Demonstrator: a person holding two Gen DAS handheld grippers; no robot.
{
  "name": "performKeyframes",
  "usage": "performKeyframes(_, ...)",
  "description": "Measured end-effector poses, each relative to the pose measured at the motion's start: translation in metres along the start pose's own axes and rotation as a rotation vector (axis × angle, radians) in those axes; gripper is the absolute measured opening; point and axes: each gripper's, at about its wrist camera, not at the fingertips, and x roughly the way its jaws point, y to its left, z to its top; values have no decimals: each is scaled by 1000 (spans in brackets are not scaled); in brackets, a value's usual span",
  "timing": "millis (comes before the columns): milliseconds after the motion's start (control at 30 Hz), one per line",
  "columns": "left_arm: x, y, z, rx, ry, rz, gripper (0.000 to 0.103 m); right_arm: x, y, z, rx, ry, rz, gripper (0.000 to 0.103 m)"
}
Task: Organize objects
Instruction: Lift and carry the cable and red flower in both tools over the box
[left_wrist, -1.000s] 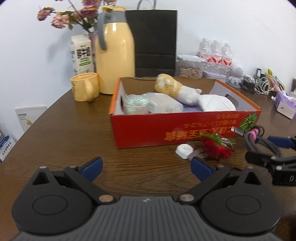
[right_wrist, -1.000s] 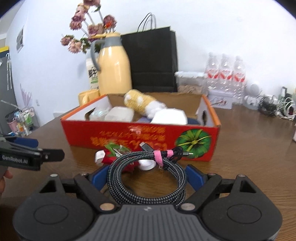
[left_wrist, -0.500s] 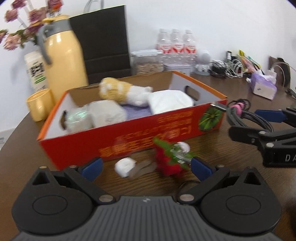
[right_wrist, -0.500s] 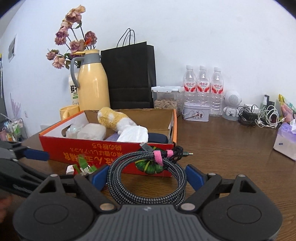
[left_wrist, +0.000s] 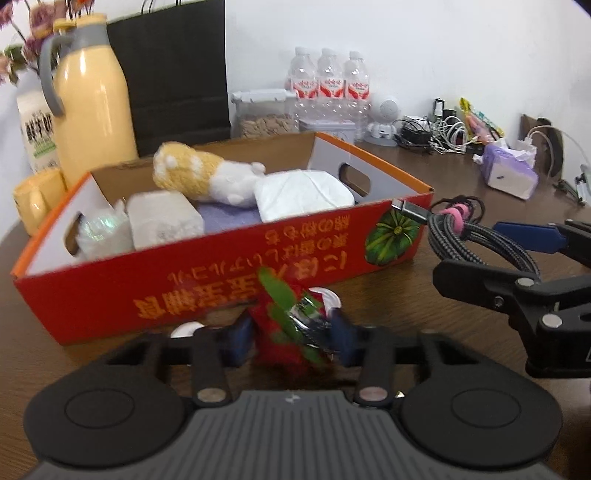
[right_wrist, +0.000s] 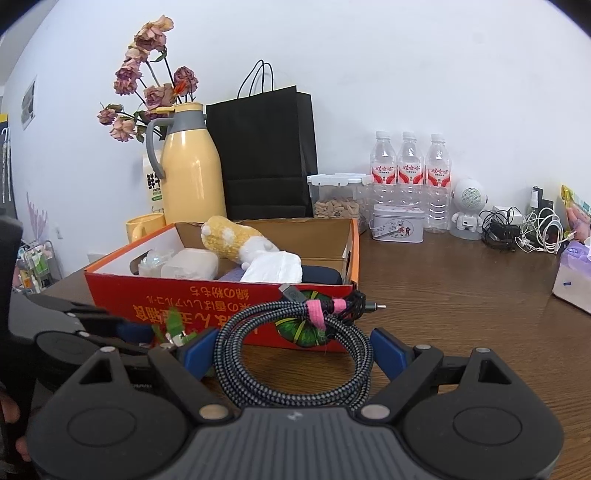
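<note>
At lower centre of the left wrist view, the red fabric flower with green leaves (left_wrist: 280, 325) was motion-blurred, its shape unclear. The small white round object (left_wrist: 183, 329) behind the fingers was mostly hidden. The dried pink flowers (left_wrist: 26, 14) were cropped at upper left.

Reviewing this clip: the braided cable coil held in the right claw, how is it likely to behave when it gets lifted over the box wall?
The cable coil probably sags a little: braided and flexible. Its pink tie binds one side, so the loops likely stay together. The loose plug ends may snag the red box rim. The right claw spans it.
</note>
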Motion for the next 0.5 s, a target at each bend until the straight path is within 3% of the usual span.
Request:
performKeyframes(100, -5, 3, 0, -24, -25, -30, 41, -1, 1, -1, -6, -2, 2, 87)
performKeyframes(500, -31, 11, -1, -60, -91, -13, 40, -8, 10, 0, -43, -34, -6, 87)
